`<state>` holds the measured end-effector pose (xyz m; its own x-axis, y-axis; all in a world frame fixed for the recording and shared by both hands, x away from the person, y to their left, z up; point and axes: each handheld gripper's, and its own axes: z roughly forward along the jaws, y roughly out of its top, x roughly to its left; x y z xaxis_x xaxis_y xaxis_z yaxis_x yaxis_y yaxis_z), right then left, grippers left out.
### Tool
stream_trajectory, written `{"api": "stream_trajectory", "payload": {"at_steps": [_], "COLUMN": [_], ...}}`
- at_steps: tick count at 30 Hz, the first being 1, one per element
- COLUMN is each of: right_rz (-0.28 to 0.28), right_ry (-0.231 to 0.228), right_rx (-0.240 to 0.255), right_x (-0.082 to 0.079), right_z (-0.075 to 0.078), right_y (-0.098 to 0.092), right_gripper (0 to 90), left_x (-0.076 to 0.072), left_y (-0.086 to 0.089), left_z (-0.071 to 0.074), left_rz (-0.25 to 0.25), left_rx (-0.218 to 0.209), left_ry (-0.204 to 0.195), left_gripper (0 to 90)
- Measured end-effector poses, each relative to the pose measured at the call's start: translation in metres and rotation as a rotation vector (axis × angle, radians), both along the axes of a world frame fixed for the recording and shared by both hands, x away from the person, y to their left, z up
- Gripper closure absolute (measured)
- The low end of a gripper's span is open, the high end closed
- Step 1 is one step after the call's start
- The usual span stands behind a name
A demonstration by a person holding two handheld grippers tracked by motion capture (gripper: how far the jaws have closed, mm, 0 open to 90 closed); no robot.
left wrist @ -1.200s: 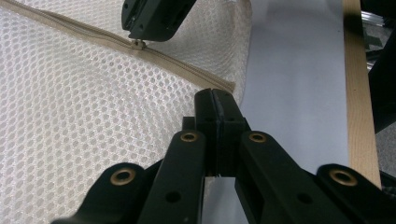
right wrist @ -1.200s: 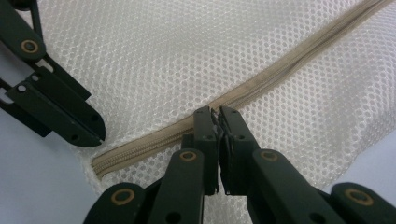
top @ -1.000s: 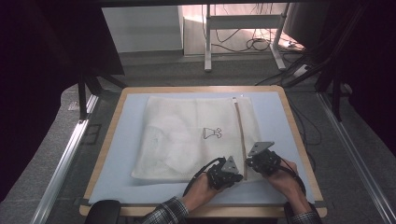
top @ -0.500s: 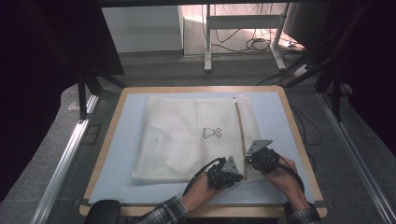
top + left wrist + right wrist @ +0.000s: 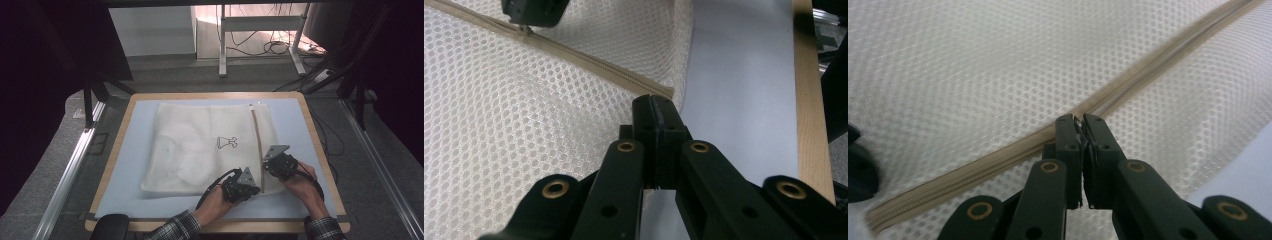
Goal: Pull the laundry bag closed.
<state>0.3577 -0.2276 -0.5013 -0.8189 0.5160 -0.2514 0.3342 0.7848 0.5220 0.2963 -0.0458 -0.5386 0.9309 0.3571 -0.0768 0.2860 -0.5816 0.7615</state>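
I have a white mesh laundry bag [image 5: 205,150] lying flat on the blue table mat [image 5: 300,125]. My left gripper [image 5: 655,107] is pinched on the bag's near corner by the zipper's end. My right gripper [image 5: 1078,125] is clamped on the zipper [image 5: 998,150], probably its pull. The zipper looks fully closed, so unzipping hasn't begun.

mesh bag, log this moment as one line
mesh bag flat on table | left gripper shut at zipper end | right gripper shut on zipper pull
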Motion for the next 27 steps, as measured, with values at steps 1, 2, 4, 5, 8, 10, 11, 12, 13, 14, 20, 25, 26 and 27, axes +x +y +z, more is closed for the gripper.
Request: {"api": "stream_trajectory", "payload": {"at_steps": [1, 2, 4, 5, 8, 10, 11, 12, 13, 14, 20, 25, 26, 27], "right_rz": [0.001, 0.001, -0.003, -0.003, -0.007, -0.008, -0.008, -0.007, -0.007, -0.007, -0.008, -0.008, -0.004, -0.004], "right_ry": [0.002, 0.004, 0.0, -0.003, -0.006, -0.01, -0.01, -0.011, -0.011, -0.013, -0.023, -0.025, -0.027, -0.027], "right_rx": [0.003, 0.003, 0.003, 0.0, -0.001, -0.002, -0.002, -0.003, -0.003, -0.008, -0.016, -0.02, -0.021, -0.021], "right_x": [0.002, 0.003, 0.004, 0.007, 0.009, 0.012, 0.012, 0.015, 0.015, 0.016, 0.022, 0.027, 0.028, 0.028], "right_z": [0.0, 0.0, 0.0, 0.0, 0.0, -0.001, -0.001, -0.001, -0.001, -0.001, -0.001, -0.001, -0.001, -0.001], "right_y": [0.0, 0.0, 0.0, 0.0, 0.0, 0.0, 0.0, 0.0, 0.0, 0.0, 0.001, 0.002, 0.002, 0.002], "right_gripper": [85.3, 85.3, 85.3, 85.3, 85.3, 85.3, 85.3, 85.3, 85.3, 85.3, 85.4, 85.2, 85.2, 85.2], "left_x": [0.0, 0.0, 0.0, 0.0, 0.0, 0.0, 0.0, 0.0, 0.0, 0.0, 0.0, 0.0, 0.0, 0.0], "left_y": [0.0, 0.0, 0.0, 0.0, 0.0, 0.0, 0.0, 0.0, 0.0, 0.0, 0.0, -0.001, 0.0, 0.0], "left_z": [0.0, 0.0, 0.0, 0.0, 0.0, 0.0, 0.0, 0.0, 0.0, 0.0, 0.0, -0.001, 0.0, 0.0], "left_rz": [0.0, -0.002, -0.004, -0.003, -0.004, -0.003, -0.003, -0.004, -0.004, -0.004, 0.001, 0.005, 0.003, 0.003], "left_rx": [0.001, 0.004, 0.008, 0.007, 0.007, 0.006, 0.006, 0.004, 0.004, 0.004, -0.004, -0.013, -0.008, -0.008], "left_ry": [0.0, -0.002, -0.004, -0.004, -0.004, -0.003, -0.003, -0.004, -0.004, -0.005, 0.001, 0.004, 0.002, 0.002], "left_gripper": [89.7, 89.7, 89.8, 89.8, 89.8, 89.8, 89.7, 89.8, 89.7, 89.8, 89.8, 89.7, 89.8, 89.8]}}
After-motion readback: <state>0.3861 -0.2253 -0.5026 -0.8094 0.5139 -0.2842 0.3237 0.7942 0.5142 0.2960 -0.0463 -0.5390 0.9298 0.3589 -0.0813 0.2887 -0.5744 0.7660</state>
